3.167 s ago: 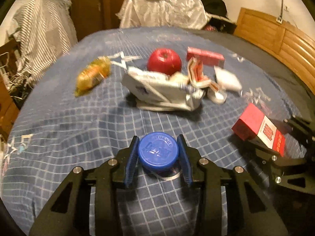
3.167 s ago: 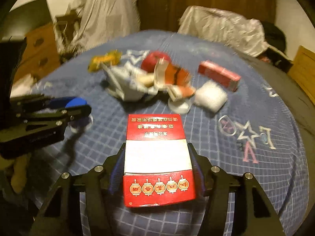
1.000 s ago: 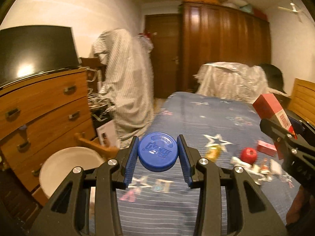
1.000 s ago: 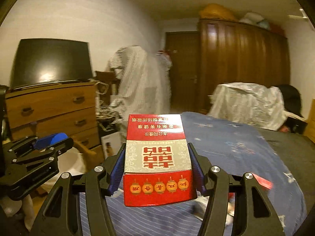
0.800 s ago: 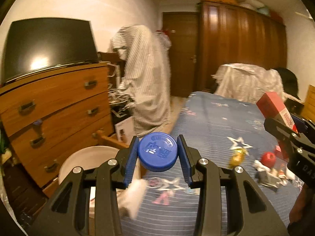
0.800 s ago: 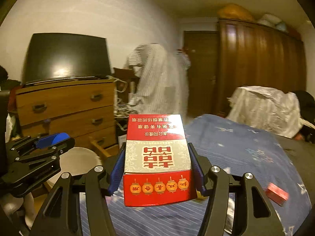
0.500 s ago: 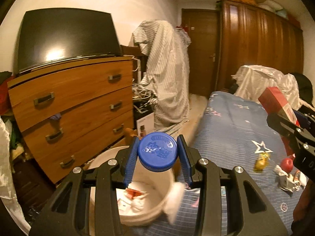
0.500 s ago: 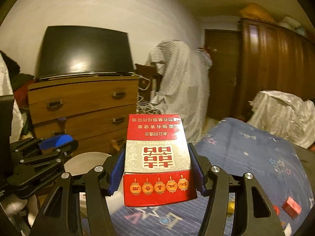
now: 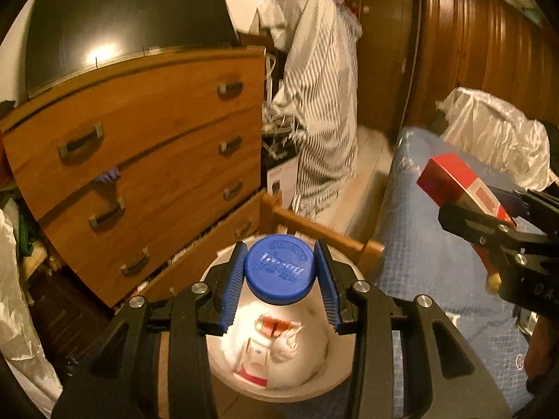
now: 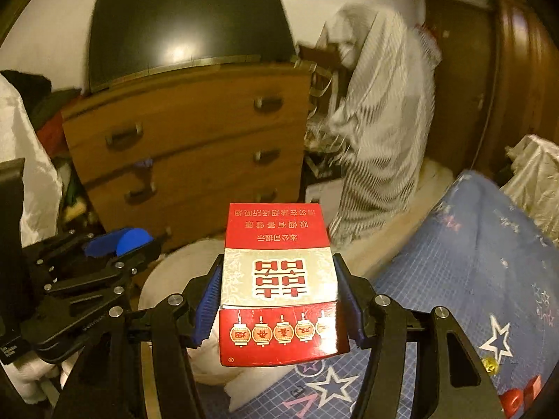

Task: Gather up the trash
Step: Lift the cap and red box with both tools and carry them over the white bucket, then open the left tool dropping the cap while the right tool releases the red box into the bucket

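Note:
My left gripper (image 9: 279,289) is shut on a blue bottle cap (image 9: 278,273) and holds it over a white bin (image 9: 335,380) that has crumpled wrappers and paper inside. My right gripper (image 10: 277,309) is shut on a red and white cigarette box (image 10: 277,291). In the left wrist view that box (image 9: 457,183) shows at the right, above the bed. In the right wrist view the left gripper with the cap (image 10: 131,239) is at the left, over the white bin (image 10: 157,279).
A wooden chest of drawers (image 9: 139,160) with a dark TV (image 9: 115,24) on top stands behind the bin. A striped cloth (image 9: 314,104) hangs beside it. The blue checked bed (image 9: 426,244) is at the right. A wooden bed corner (image 9: 314,227) borders the bin.
Both grippers have swung left and down from the bed to the bin by the drawers. The cap now hangs over the bin. Both holds are unchanged.

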